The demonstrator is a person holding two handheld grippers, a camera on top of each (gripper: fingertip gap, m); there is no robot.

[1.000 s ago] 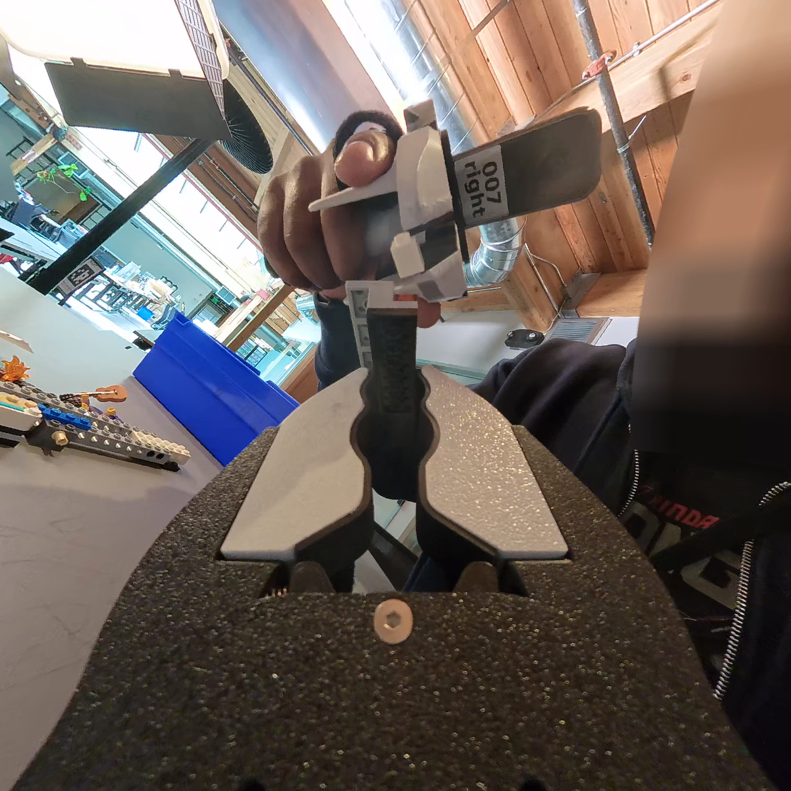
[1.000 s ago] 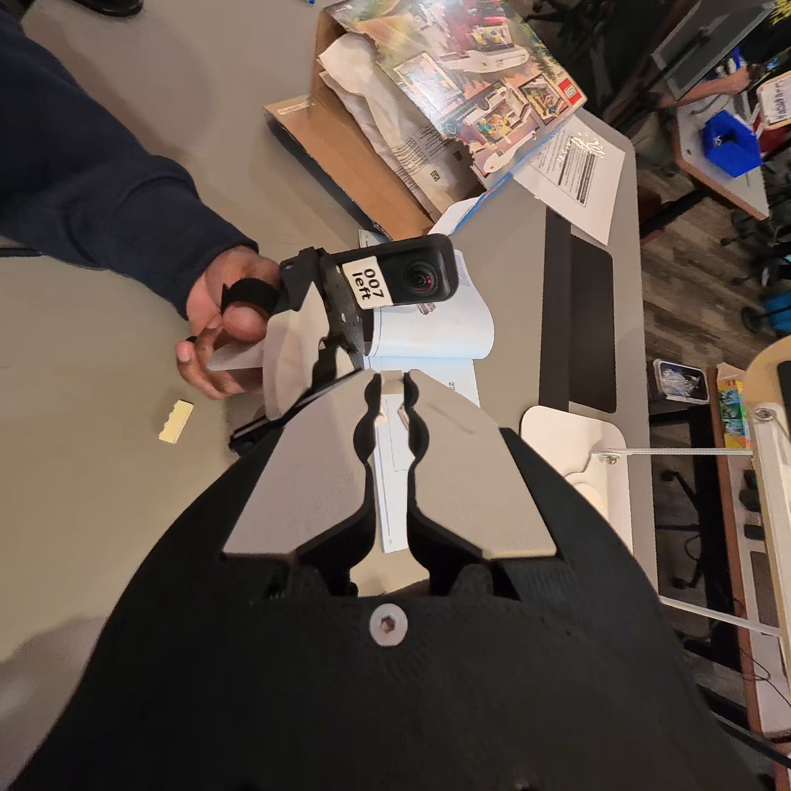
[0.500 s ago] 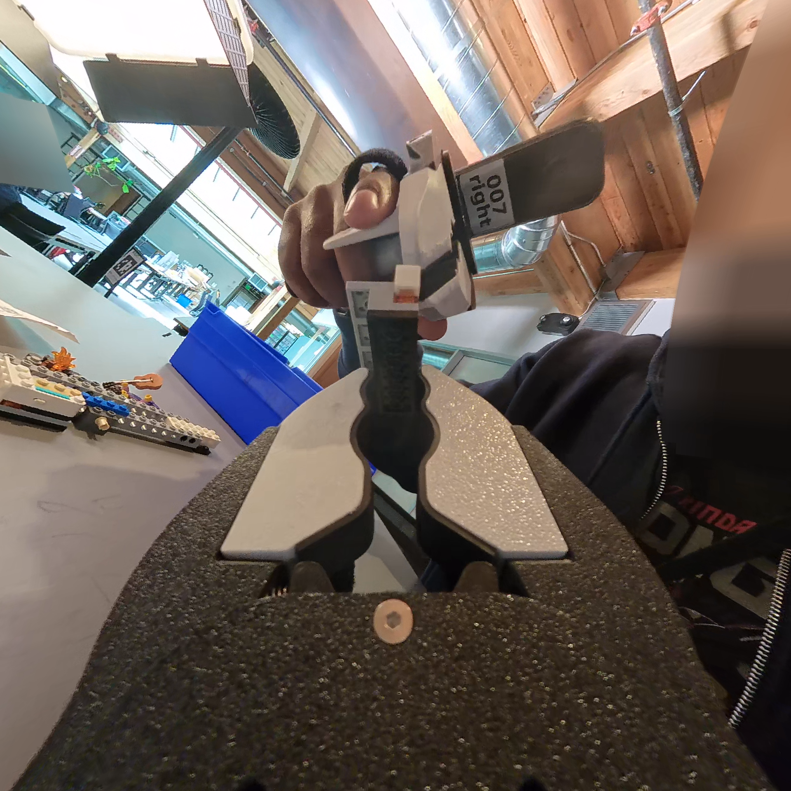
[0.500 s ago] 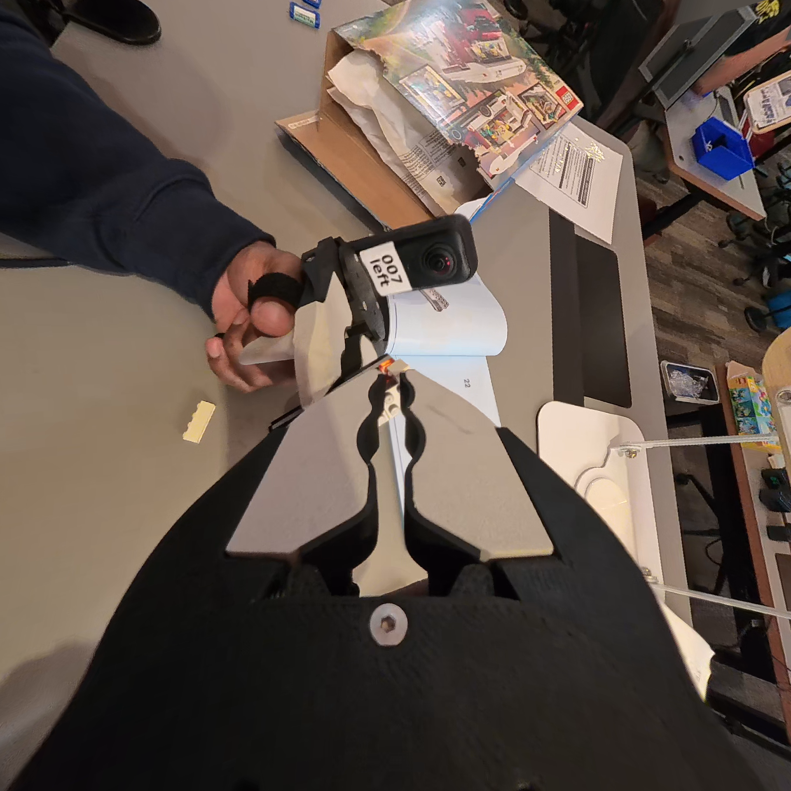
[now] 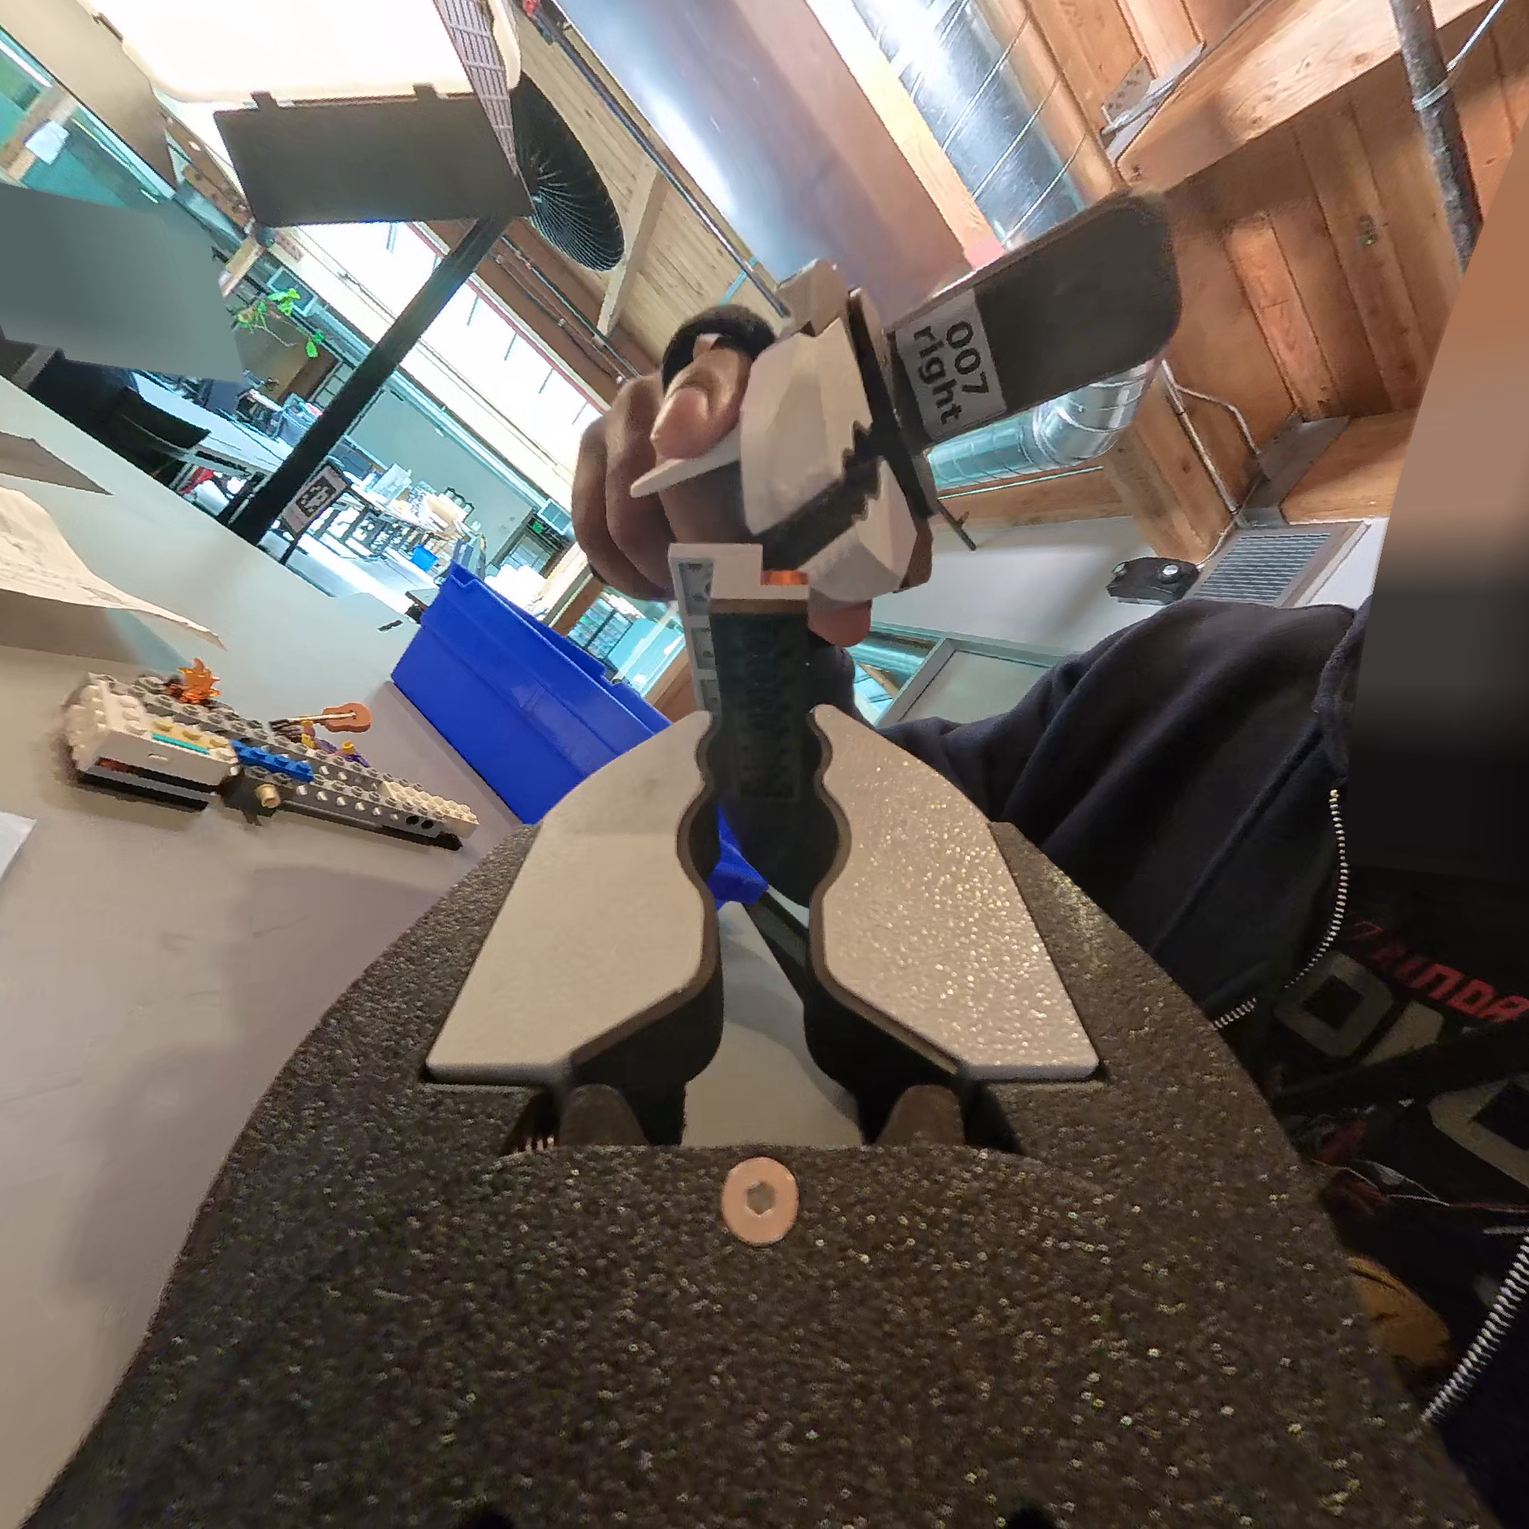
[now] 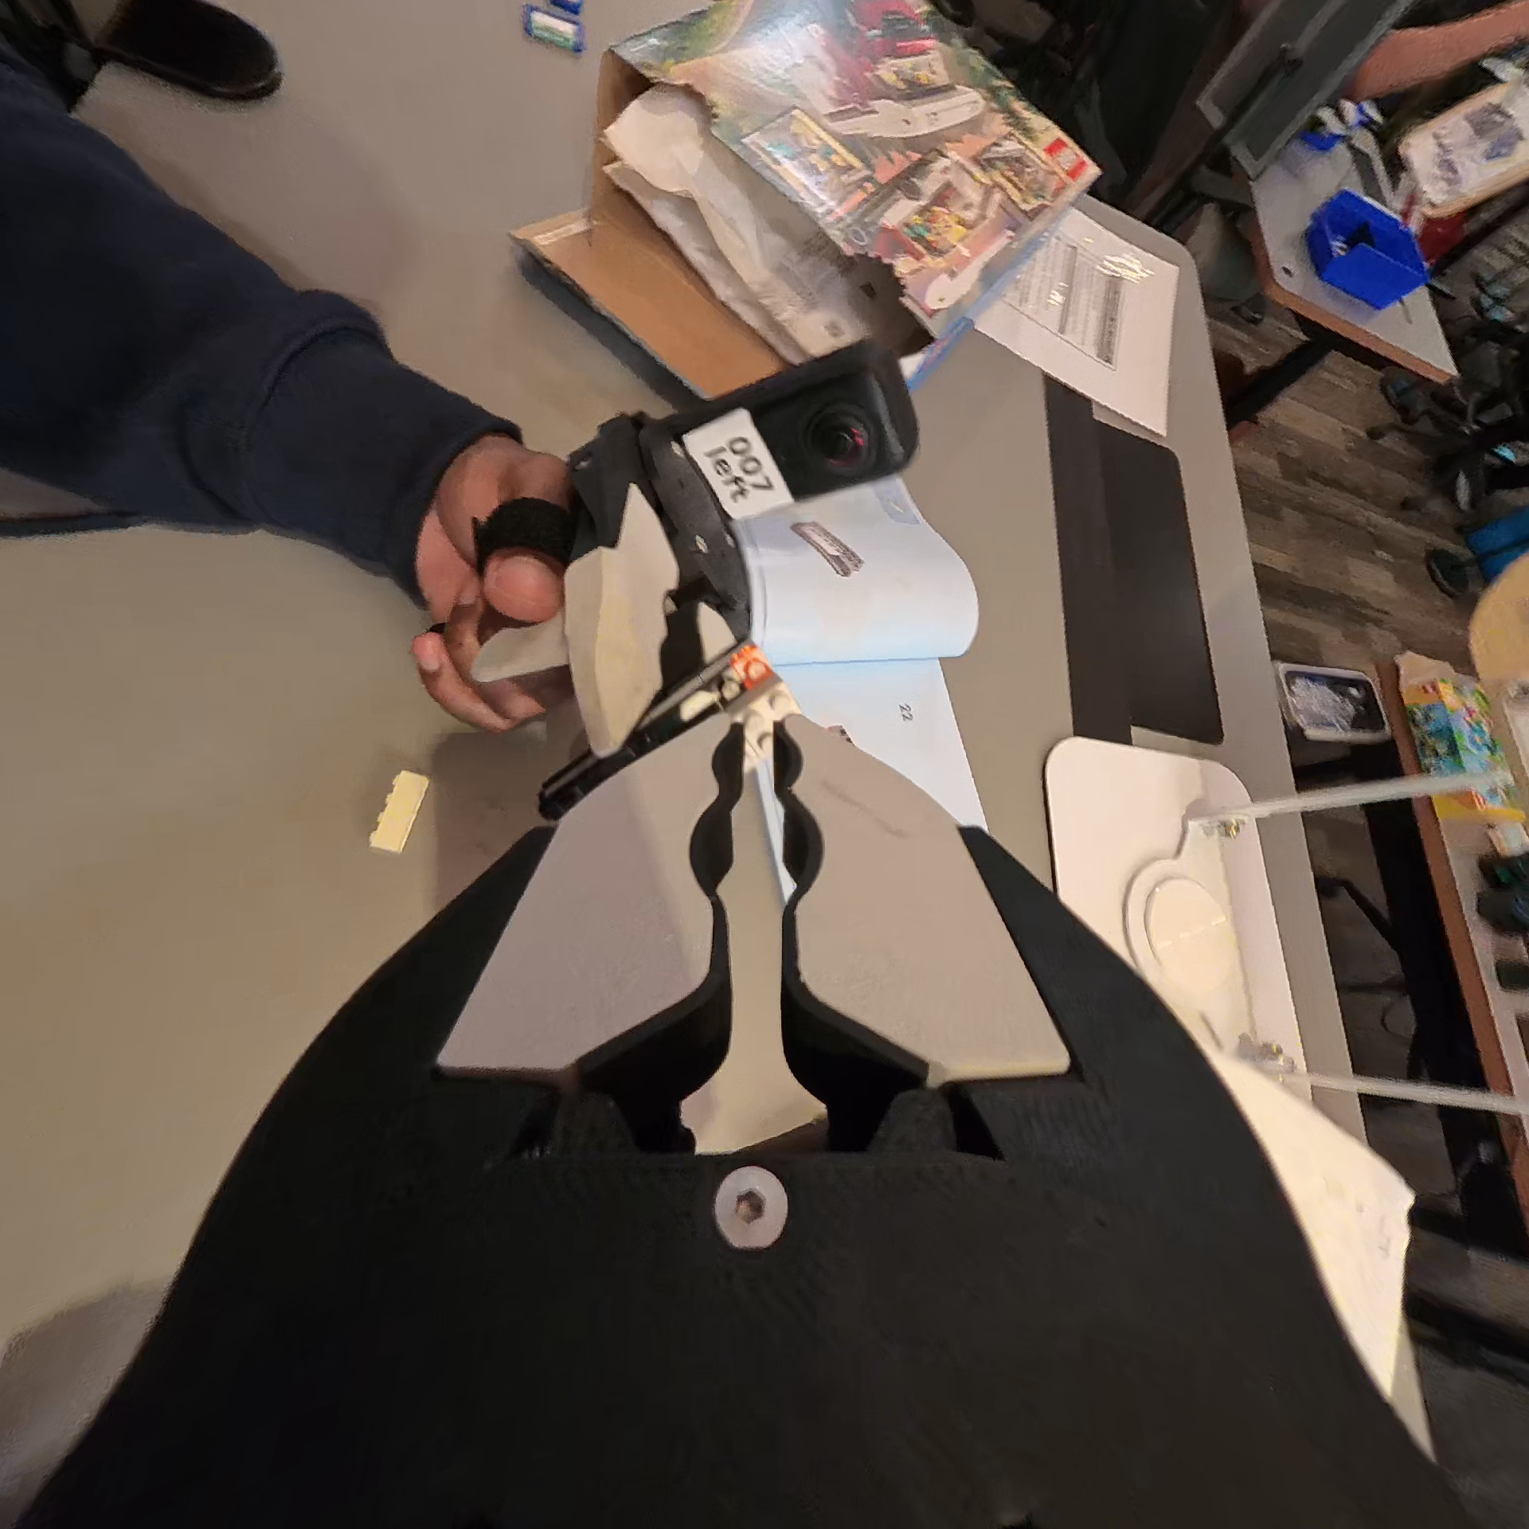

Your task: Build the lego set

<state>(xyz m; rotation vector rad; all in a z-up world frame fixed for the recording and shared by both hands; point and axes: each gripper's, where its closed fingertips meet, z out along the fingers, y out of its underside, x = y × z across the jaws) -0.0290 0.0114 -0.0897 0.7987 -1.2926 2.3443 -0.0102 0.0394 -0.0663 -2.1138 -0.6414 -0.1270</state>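
Right gripper (image 6: 759, 728) has narrowed and now pinches a white brick (image 6: 765, 718) against the black plate (image 5: 759, 728) clamped upright in left gripper (image 5: 763, 732), open booklet (image 6: 860, 596) and torn box (image 6: 827, 182) behind.

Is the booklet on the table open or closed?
Open. In the right wrist view the booklet lies spread on the grey table: one leaf curls upward in an arch, and a flat numbered page shows below it.

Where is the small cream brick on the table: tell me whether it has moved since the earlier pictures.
No. The cream brick lies at the same spot on the grey table, left of the open booklet.
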